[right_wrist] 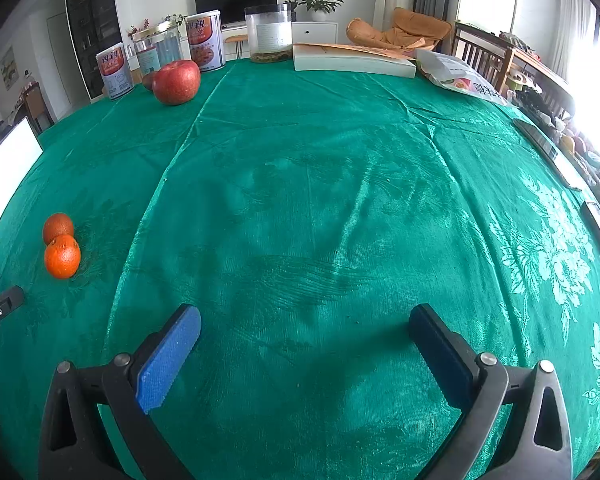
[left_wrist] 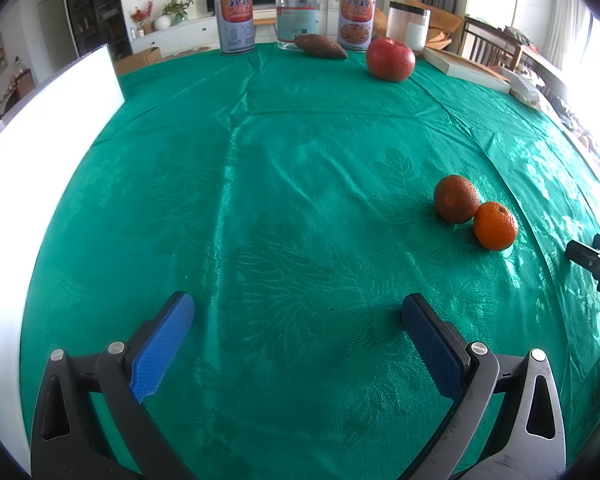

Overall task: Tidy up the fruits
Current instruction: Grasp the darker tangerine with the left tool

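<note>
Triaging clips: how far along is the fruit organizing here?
Barely started, judging by layout. Done: at most the two oranges touching each other. In hand: nothing; the left hand-held gripper and right hand-held gripper are both open over bare cloth. Left: the apple sits far off by the cans.

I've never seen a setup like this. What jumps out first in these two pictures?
The shiny green tablecloth fills both views. On it, two oranges sit touching near the front, with a red apple farther back beside a sweet potato and some tins. At the bottom of each view, the left gripper and right gripper hang open and hold nothing.
</note>
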`<action>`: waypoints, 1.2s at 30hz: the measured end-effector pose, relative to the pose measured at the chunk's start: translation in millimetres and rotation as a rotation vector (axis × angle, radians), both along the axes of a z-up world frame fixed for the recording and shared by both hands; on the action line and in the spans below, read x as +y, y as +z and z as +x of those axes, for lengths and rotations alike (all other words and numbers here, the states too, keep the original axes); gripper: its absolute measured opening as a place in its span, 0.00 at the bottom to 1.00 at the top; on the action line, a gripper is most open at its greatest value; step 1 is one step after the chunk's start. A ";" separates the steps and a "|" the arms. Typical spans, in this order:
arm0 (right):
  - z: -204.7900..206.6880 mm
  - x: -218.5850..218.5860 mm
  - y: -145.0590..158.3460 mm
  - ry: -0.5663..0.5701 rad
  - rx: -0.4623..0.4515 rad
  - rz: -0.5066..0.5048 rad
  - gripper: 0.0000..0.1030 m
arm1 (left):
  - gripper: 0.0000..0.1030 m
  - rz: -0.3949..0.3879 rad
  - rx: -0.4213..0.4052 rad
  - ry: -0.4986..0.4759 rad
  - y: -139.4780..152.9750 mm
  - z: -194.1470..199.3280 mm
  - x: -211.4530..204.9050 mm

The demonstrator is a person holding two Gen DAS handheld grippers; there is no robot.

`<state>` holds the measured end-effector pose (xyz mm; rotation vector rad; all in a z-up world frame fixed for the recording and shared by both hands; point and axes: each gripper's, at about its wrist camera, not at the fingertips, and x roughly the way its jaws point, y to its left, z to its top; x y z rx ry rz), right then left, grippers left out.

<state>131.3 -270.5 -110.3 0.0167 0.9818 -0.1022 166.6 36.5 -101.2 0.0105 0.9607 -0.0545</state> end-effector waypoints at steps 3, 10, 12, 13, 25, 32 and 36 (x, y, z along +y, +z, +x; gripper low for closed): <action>0.3 0.2 -0.3 0.000 0.000 0.000 1.00 | 1.00 0.000 0.000 0.000 0.1 0.3 0.0; -0.2 0.0 -0.4 0.000 -0.004 0.008 1.00 | 0.99 -0.027 0.054 -0.050 4.0 11.0 -6.0; -0.9 -0.6 -0.1 -0.001 -0.008 0.018 1.00 | 0.98 -0.097 0.081 -0.088 10.7 20.3 -11.8; -1.0 -0.8 -0.1 -0.002 -0.010 0.021 1.00 | 0.98 -0.124 0.083 -0.098 15.4 25.4 -15.4; 0.1 1.3 -0.8 -0.001 -0.012 0.026 1.00 | 0.59 -0.197 0.227 -0.105 18.6 90.1 -65.3; 1.2 2.6 -1.1 0.000 -0.013 0.029 1.00 | 0.29 -0.235 0.208 -0.075 30.8 84.7 -33.0; 1.3 2.8 -1.3 0.000 -0.012 0.029 1.00 | 0.29 -0.182 0.147 -0.021 43.2 83.3 8.5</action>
